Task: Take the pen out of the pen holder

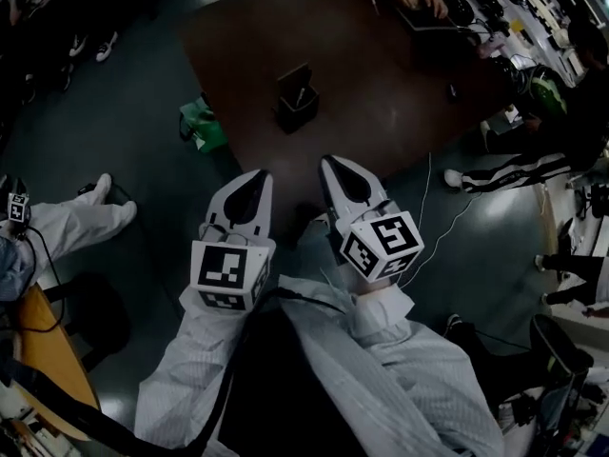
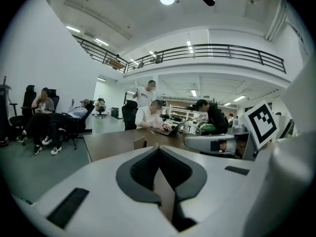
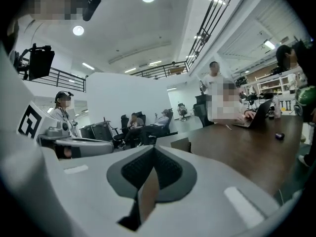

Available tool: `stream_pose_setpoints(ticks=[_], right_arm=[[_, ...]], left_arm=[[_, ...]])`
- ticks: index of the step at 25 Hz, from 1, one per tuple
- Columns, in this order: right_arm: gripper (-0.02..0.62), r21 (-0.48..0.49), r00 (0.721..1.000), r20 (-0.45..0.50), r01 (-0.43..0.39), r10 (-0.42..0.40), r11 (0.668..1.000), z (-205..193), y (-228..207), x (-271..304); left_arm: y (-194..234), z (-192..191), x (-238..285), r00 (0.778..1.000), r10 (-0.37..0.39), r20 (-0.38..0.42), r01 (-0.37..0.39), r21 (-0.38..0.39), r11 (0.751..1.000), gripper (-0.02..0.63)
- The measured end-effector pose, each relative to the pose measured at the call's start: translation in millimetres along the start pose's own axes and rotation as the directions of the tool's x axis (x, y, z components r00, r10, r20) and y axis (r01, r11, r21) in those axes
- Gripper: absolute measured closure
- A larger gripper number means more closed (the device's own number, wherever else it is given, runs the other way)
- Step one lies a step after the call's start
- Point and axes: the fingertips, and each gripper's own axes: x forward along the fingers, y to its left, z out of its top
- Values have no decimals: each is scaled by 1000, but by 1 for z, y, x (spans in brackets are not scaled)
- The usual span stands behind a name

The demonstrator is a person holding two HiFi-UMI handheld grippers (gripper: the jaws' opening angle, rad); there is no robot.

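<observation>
A dark, boxy pen holder (image 1: 297, 98) stands on the brown table (image 1: 381, 93), with a thin pen (image 1: 300, 93) showing inside it. My left gripper (image 1: 258, 175) and right gripper (image 1: 332, 162) hang side by side over the floor, short of the table's near edge, both pointing toward the holder. Each has its jaws pressed together with nothing between them. In the left gripper view the left gripper (image 2: 159, 150) faces the table and the holder (image 2: 139, 142) shows as a small box beyond it. The right gripper (image 3: 153, 151) also faces the holder (image 3: 180, 144).
A green bag (image 1: 199, 122) lies on the floor by the table's left corner. People sit with a laptop (image 1: 425, 15) at the far end of the table. A white cable (image 1: 430, 219) trails across the floor on the right. A seated person's legs (image 1: 76, 222) are at left.
</observation>
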Motion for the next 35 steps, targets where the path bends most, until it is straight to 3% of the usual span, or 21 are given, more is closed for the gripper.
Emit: stream_pose_setpoints(ticks=[7, 12, 18, 20, 23, 26, 28, 30, 33, 35], right_arm=[[594, -9, 977, -92, -192, 191, 981, 20, -84, 63], [594, -24, 918, -201, -352, 341, 936, 29, -122, 86], [594, -111, 878, -288, -427, 382, 898, 26, -143, 109], [594, -192, 859, -340, -462, 383, 866, 21, -145, 116], [591, -314, 810, -447, -540, 380, 781, 9, -141, 127], [583, -336, 755, -546, -593, 362, 732, -2, -141, 140], [565, -326, 720, -614, -603, 322, 728, -10, -147, 153], [555, -308, 695, -664, -591, 277, 745, -20, -154, 168], [492, -228, 656, -698, -585, 288, 778, -31, -152, 185], [472, -195, 630, -715, -596, 304, 779, -38, -146, 194]], left_arm=[[4, 17, 98, 984, 179, 4, -178, -92, 980, 601], [-5, 21, 138, 946, 324, -21, -323, -168, 931, 601], [1, 21, 162, 925, 377, -58, -381, -175, 908, 601], [5, 20, 163, 921, 386, -58, -390, -179, 903, 601], [11, 16, 160, 913, 403, -60, -407, -190, 893, 601], [16, 16, 157, 910, 411, -57, -414, -212, 885, 601], [19, 18, 156, 908, 416, -50, -416, -222, 882, 601], [23, 16, 156, 905, 422, -50, -422, -224, 878, 601], [26, 5, 153, 904, 421, -71, -426, -230, 875, 601], [28, -2, 149, 902, 423, -81, -430, -241, 870, 601]])
